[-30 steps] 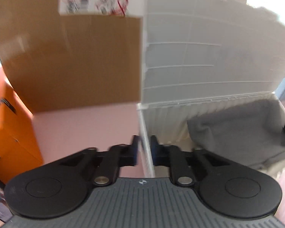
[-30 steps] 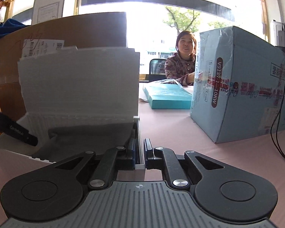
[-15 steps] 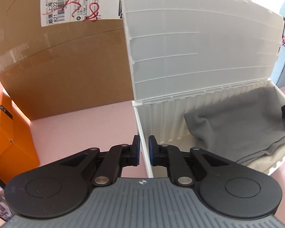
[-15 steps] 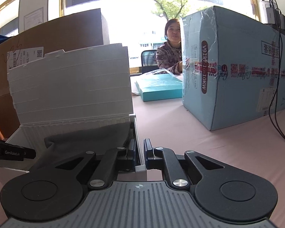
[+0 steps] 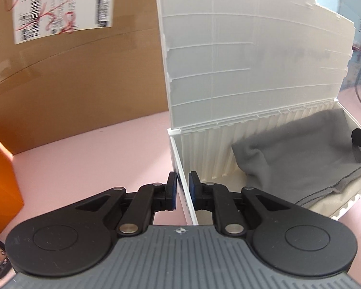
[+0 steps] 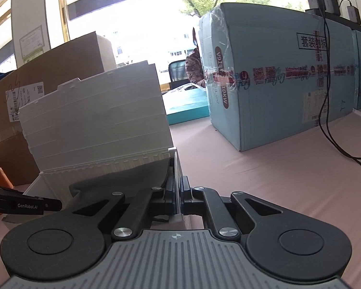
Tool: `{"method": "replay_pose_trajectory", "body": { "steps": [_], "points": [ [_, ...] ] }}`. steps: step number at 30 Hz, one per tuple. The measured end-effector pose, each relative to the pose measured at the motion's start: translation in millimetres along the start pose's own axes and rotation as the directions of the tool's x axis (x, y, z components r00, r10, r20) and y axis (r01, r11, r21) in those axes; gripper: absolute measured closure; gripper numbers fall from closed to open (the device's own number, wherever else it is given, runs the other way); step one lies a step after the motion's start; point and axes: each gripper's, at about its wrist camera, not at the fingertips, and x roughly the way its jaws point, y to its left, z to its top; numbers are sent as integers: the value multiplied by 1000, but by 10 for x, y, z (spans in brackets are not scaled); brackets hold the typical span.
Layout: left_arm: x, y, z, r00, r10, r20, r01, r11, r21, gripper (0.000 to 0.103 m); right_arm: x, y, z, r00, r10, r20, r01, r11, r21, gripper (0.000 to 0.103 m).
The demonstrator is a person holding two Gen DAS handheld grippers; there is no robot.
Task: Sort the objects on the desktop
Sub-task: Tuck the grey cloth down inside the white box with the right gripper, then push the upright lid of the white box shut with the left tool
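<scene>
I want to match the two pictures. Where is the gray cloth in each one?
Left wrist view: the gray cloth lies at lower right, inside the white box.
Right wrist view: the cloth sits at lower centre-left, inside the box.
Shared landmark: the box's upright white lid.

- A white ribbed plastic storage box (image 5: 205, 149) sits on the pink tabletop, its hinged lid (image 5: 252, 55) swung open and standing upright along the far edge; the lid's inner face shows horizontal ridges and a notched top edge
- The box's left wall runs between the left gripper (image 5: 183, 189) fingers, one pad to each side; its right wall is clamped between the closed pads of the right gripper (image 6: 178, 193)
- A grey cloth (image 5: 298, 154) lies crumpled inside the box, bunched toward the right and far side; its hemmed edge drapes over a paler fabric at the near right corner
</scene>
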Motion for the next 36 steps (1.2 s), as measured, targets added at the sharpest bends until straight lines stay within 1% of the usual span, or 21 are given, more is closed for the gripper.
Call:
{"method": "replay_pose_trajectory", "body": {
  "steps": [3,6,11,14,16,17,18,19,20,22,23,24,25,27,29,30,31,33,34,36],
  "points": [
    [-63,-106,-18,1000,-8,9,8,999,41,92,-89,-128,-43,1000,8,6,-8,1000,21,99],
    [-101,-134,-26,1000,-11,13,11,998,56,92,-129,-166,-79,1000,12,22,-13,1000,13,99],
    [-119,-56,-2,999,-30,11,30,999,35,91,-121,-128,-127,999,3,51,-2,1000,-17,99],
    [-128,-9,24,999,-47,4,47,999,21,90,-101,-236,-116,997,41,67,-43,998,40,98],
    [-176,19,46,999,-46,27,45,999,18,80,-121,-316,-101,995,60,84,-68,994,90,91],
    [-209,30,55,998,-40,45,40,999,18,63,-143,-349,-92,993,69,96,-80,990,115,78],
    [-253,42,65,997,-39,70,38,999,21,44,-168,-383,-86,991,78,113,-94,986,141,63],
    [-312,63,72,994,-40,99,38,999,20,36,-198,-417,-84,986,88,140,-111,980,168,58],
    [-371,84,79,991,-40,128,38,999,19,28,-224,-446,-80,981,98,165,-128,974,185,54],
    [-472,125,91,982,-51,183,48,999,21,27,-274,-493,-71,970,114,214,-159,966,204,43],
    [-494,146,94,977,-64,206,62,998,15,23,-293,-514,-66,963,123,239,-175,962,211,32],
    [-517,185,94,969,-79,232,81,997,-2,21,-306,-540,-54,953,139,268,-201,955,218,26],
    [-541,225,94,961,-92,260,101,995,-20,21,-312,-566,-38,943,157,293,-227,948,223,26],
    [-562,47,-328,946,-120,302,148,986,-73,21,-289,-616,7,926,198,322,-278,934,225,25],
    [-453,-18,-334,933,-139,331,188,975,-120,21,-232,-673,51,911,234,340,-324,916,237,25],
    [-483,-160,-351,925,-147,350,208,968,-143,21,-198,-702,75,904,251,348,-346,906,246,25],
    [-286,-309,-261,918,-154,367,225,961,-159,21,-158,-729,101,898,265,352,-364,897,253,25],
    [-176,-291,-408,902,-188,389,265,951,-157,21,-52,-773,164,893,288,347,-386,885,259,25],
    [-152,-285,-419,896,-196,398,275,949,-152,21,-3,-791,193,890,297,345,-395,882,258,25],
    [117,-214,-273,888,-214,407,293,946,-141,21,78,-792,253,885,319,339,-401,892,209,28]
  ]
}}
